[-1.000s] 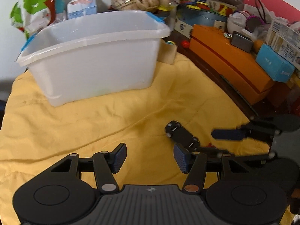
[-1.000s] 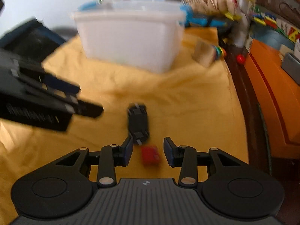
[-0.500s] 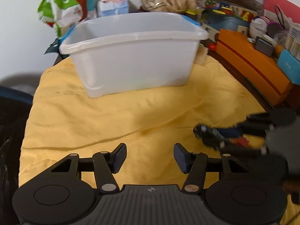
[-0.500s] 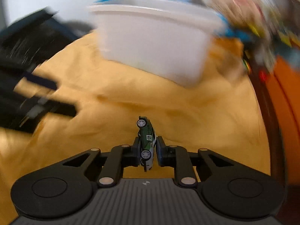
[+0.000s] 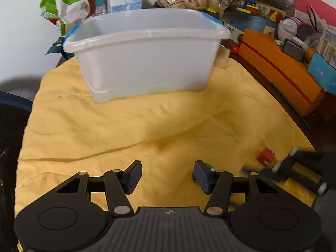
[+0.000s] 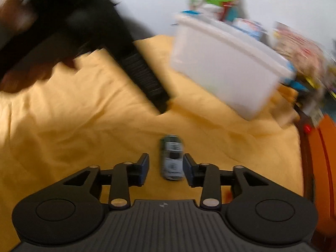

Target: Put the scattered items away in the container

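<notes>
The yellow cloth [image 5: 126, 126] covers the table, and the white bin [image 5: 147, 58] stands on it at the far side; I use the bin as the landmark. The view from the left wrist looks only a little into the bin, and in the part that shows I see no item, though the floor of it is hidden, so I cannot say if anything is already inside. A faint green tint shows through its near wall, low down, but it is too unclear to name. In front of the bin, well apart from it, the left gripper [image 5: 167, 176] hangs over bare cloth with its fingers spread wide and nothing between them. The right gripper [image 6: 166, 169] is also well in front of the bin, and its fingers are released, one on each side of the toy car [image 6: 172, 157], which lies on the cloth on its wheels and seems not clamped; this view is blurred. A small red block [image 5: 265, 156] lies on the cloth in front of the bin toward its right side. I judge that the task is near its beginning: the car and the block are both outside the bin.
</notes>
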Available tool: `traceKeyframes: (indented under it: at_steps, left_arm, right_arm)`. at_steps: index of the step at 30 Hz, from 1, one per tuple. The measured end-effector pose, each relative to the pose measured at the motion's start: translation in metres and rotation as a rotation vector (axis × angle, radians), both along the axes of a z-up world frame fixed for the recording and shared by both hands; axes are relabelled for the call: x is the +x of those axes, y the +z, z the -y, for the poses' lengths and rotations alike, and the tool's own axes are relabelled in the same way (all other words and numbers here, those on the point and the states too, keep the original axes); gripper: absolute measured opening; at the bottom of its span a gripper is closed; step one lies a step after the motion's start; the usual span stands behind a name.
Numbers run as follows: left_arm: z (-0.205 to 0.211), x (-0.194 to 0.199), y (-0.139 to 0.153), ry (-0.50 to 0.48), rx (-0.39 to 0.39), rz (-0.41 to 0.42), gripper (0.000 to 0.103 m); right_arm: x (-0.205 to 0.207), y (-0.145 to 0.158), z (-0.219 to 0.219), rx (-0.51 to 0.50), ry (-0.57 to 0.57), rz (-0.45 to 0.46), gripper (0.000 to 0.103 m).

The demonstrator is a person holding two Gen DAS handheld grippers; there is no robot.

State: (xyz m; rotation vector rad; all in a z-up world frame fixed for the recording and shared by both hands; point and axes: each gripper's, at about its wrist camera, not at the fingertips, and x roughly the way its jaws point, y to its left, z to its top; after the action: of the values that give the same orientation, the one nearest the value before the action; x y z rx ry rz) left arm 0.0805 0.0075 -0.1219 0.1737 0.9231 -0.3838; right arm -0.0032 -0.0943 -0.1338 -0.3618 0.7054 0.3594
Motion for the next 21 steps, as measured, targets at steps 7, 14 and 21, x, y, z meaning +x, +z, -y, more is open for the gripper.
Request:
traceKeyframes:
  at_steps: [7,14,21]
  left_arm:
    - [0.018,-0.009,-0.019,0.117,-0.027,-0.133,0.059]
    - [0.046,0.001,-0.032,0.259,-0.037,-0.169,0.061]
    - [0.068,0.004,-0.039,0.274,0.008,-0.141,0.039]
  right_arm:
    - [0.004,0.002,0.058,0.074,-0.230,-0.013,0.049]
    - [-0.002,-0.003,0.072,0.112,-0.282,-0.028,0.049]
    - [0.010,-0.012,0.067,0.136,-0.258,-0.041,0.049]
